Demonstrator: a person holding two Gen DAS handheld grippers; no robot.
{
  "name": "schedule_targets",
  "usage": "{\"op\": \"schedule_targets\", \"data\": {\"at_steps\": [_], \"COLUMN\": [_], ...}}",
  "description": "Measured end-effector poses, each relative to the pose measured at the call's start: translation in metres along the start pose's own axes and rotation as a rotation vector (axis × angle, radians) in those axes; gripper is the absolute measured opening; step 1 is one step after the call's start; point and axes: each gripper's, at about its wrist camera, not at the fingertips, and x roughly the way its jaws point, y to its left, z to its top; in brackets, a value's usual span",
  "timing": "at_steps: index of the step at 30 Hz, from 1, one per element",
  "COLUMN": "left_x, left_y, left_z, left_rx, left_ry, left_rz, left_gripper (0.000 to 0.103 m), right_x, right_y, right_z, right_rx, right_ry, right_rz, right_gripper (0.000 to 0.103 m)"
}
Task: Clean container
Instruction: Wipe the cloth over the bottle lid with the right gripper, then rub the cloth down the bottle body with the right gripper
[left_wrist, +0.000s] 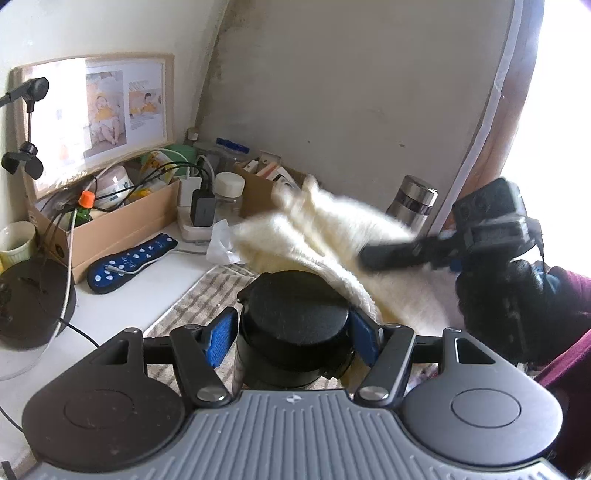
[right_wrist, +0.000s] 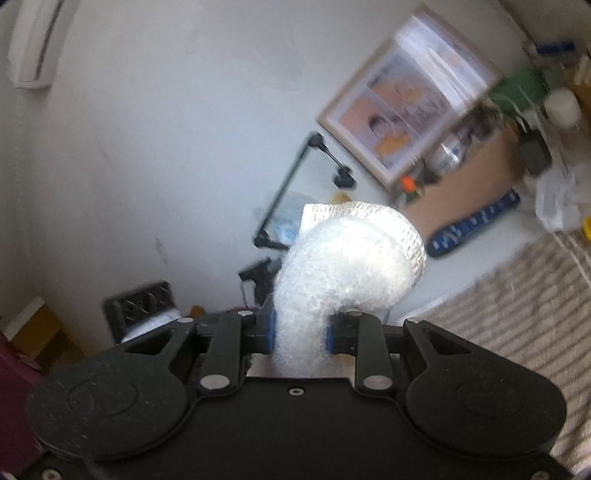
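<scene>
A black container (left_wrist: 291, 295) with a black lid stands upright on a striped towel (left_wrist: 199, 306). My left gripper (left_wrist: 293, 336) is shut on it, with the blue pads (left_wrist: 221, 334) pressed against both of its sides. A fluffy white cloth (left_wrist: 332, 236) hangs blurred just behind and to the right of the container. My right gripper (left_wrist: 388, 253) comes in from the right, held by a black-gloved hand (left_wrist: 517, 306). In the right wrist view the right gripper (right_wrist: 301, 334) is shut on the white cloth (right_wrist: 351, 254), which bulges up and curls over in front of it.
A cardboard box (left_wrist: 122, 225) of clutter, a power strip (left_wrist: 195, 206) and a white-lidded jar (left_wrist: 229, 186) line the back left. A steel flask (left_wrist: 413, 201) stands by the wall at right. A blue dotted pad (left_wrist: 129, 264) and a black round base (left_wrist: 29, 299) lie at left.
</scene>
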Motion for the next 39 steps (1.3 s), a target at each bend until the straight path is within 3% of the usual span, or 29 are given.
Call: {"op": "schedule_targets", "data": {"at_steps": [10,13,20,31,39], "left_x": [0.0,0.0,0.004,0.025,0.042], "left_y": [0.001,0.001,0.003,-0.007,-0.023], "left_z": [-0.005,-0.012,-0.021,-0.003,0.007], "left_rx": [0.022,0.03,-0.019,0.018,0.09], "left_ry": [0.023,-0.002,-0.089,-0.073,-0.022], "left_rz": [0.033,0.064,0.059,0.04,0.034], "left_gripper": [0.065,0.062,0.062,0.062,0.062], "right_x": [0.028,0.032,0.034,0.045,0.056], "right_y": [-0.016,-0.026,-0.043,-0.082,-0.074], "right_z": [-0.028,-0.033,-0.04,-0.057,-0.069], "right_rx": [-0.015,0.007,0.057,0.076,-0.153], "right_ry": [0.141,0.156,0.153,0.233,0.345], "right_rz": [-0.086,-0.115,-0.152,-0.261,-0.368], "right_gripper": [0.024,0.024,0.024,0.024,0.024]}}
